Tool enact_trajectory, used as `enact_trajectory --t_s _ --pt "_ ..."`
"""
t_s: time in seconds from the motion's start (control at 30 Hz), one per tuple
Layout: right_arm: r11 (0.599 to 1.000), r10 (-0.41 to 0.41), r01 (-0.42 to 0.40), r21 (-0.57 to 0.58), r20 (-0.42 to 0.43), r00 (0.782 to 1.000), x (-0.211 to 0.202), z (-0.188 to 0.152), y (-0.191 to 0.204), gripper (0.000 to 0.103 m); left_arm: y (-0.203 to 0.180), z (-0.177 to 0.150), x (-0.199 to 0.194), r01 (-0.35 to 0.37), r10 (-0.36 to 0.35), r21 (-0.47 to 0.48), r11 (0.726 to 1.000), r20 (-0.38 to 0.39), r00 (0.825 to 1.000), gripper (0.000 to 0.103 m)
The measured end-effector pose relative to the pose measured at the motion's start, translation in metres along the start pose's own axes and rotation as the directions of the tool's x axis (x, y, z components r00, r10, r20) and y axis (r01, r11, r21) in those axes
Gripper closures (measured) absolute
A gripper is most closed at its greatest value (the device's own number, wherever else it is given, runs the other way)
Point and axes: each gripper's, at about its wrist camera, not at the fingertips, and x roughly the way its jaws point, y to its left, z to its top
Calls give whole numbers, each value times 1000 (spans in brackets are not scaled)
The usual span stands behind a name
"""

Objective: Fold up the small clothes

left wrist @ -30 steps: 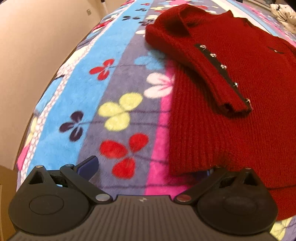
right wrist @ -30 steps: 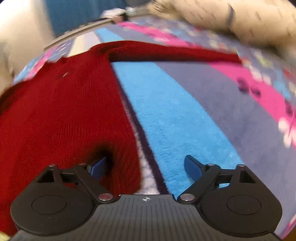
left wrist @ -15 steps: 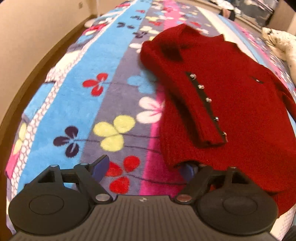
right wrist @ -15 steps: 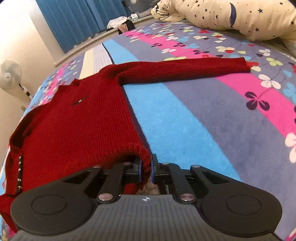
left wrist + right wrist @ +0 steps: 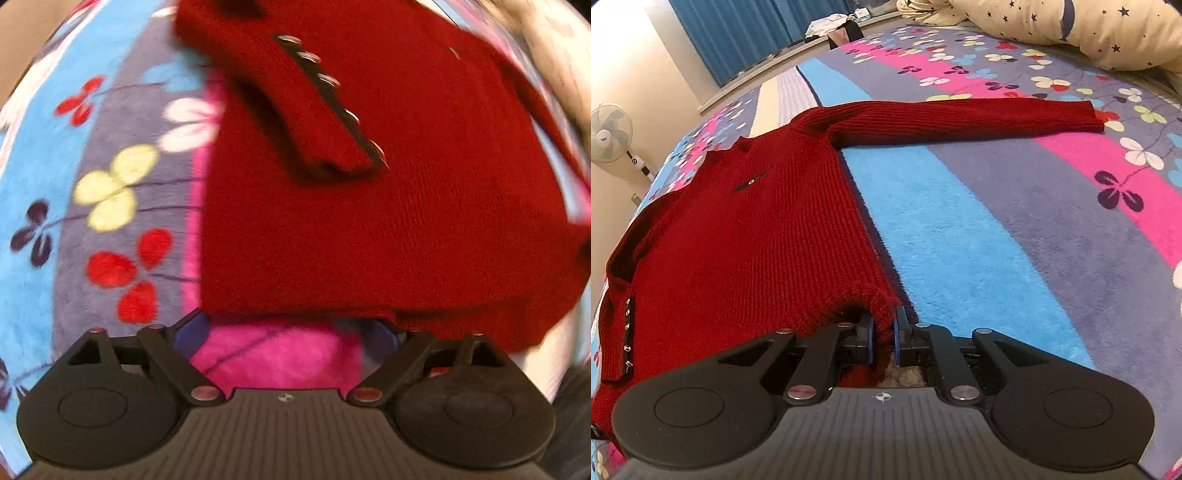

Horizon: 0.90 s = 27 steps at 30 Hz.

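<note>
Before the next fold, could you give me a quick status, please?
Right hand-held gripper shut on red sweater hem. Left hand-held gripper open at hem. One sleeve spread.

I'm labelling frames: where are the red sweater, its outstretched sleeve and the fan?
red sweater [image 5: 738,240], right wrist view, chest panel.
outstretched sleeve [image 5: 960,120], right wrist view, mid-length.
fan [image 5: 607,133], right wrist view, its head.

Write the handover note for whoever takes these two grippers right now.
Right gripper: jaws shut on the red sweater at its hem corner.
Left gripper: jaws open, have just been opening wider, at the other end of the hem, gripping nothing yet.
Sweater lies flat on the flowered blanket.
Done: buttoned sleeve folded over the body.
Left: far sleeve still stretched out; fold it in, then fold the body.
</note>
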Motion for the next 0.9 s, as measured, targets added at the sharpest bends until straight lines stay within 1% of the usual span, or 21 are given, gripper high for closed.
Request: enact_trajectory --t_s 0.03,0.1,0.13,0.17,0.2,0.23,0.3,0.33,0.37,0.4,0.43,0.5,0.53,0.57,0.63,0.7,0.73,0.77,0.8,0.87,0.9 --pt "1000 -2 2 1 -2 1000 0 0 0 92 -9 -4 1 10 -11 42 999 4 1000 7" --pt "1000 -4 4 7 -6 1000 1 -1 -1 92 -21 -8 2 63 -62 75 995 -9 998 6" --pt "1000 -6 6 6 -7 1000 1 -2 0 91 -26 -10 1 74 -75 91 993 1 997 6" --pt "1000 -8 8 3 -8 1000 1 -3 0 91 -29 -10 0 70 -72 97 993 19 997 6" --pt "1000 -9 9 0 -8 1000 1 -3 0 91 -31 -10 -1 68 -72 89 994 43 996 6" --pt "1000 -9 9 0 -11 1000 1 -4 0 91 -29 -9 -2 89 -93 65 994 64 994 6" --pt "1000 -11 11 4 -14 1000 0 -4 -1 91 -23 -6 -4 155 -155 8 988 82 985 6" --pt "1000 -11 11 6 -14 1000 0 -4 -2 91 -22 -5 -3 155 -154 3 988 91 984 6" --pt "1000 -12 12 6 -14 1000 0 -4 -2 91 -23 -4 -1 106 -107 16 994 98 989 6" --pt "1000 -11 11 3 -10 1000 -1 -4 -1 91 -24 -3 4 37 -40 35 999 101 994 6" --pt "1000 -12 12 -1 -5 1000 -1 -5 0 91 -24 -4 7 -11 5 56 998 101 995 6" --pt "1000 -10 10 0 0 1000 -1 -5 2 91 -22 -6 12 -72 61 105 992 111 992 6" --pt "1000 -8 8 3 5 1000 -2 -5 2 91 -25 -9 13 -105 87 138 985 132 987 6" --pt "1000 -6 6 4 9 1000 -2 -4 1 91 -28 -12 13 -123 96 170 978 158 983 6" --pt "1000 -4 4 10 10 1000 -2 -3 0 91 -33 -16 9 -164 113 248 955 206 972 6" --pt "1000 1 -1 27 8 1000 -1 -2 -2 91 -39 -25 8 -199 117 348 916 244 963 6" --pt "999 0 -1 32 8 1000 0 -1 -2 91 -39 -28 7 -214 120 380 900 254 960 6" --pt "999 0 0 32 9 1000 0 -1 -2 91 -38 -29 7 -227 128 397 889 262 957 6" --pt "1000 -2 2 28 10 1000 0 -1 -1 91 -36 -29 8 -235 136 388 891 265 955 6" --pt "1000 -8 8 22 12 1000 0 -1 1 91 -26 -21 8 -247 163 326 913 262 951 5" --pt "1000 -10 10 23 14 1000 0 -2 2 91 -20 -17 8 -270 192 283 920 275 942 5"
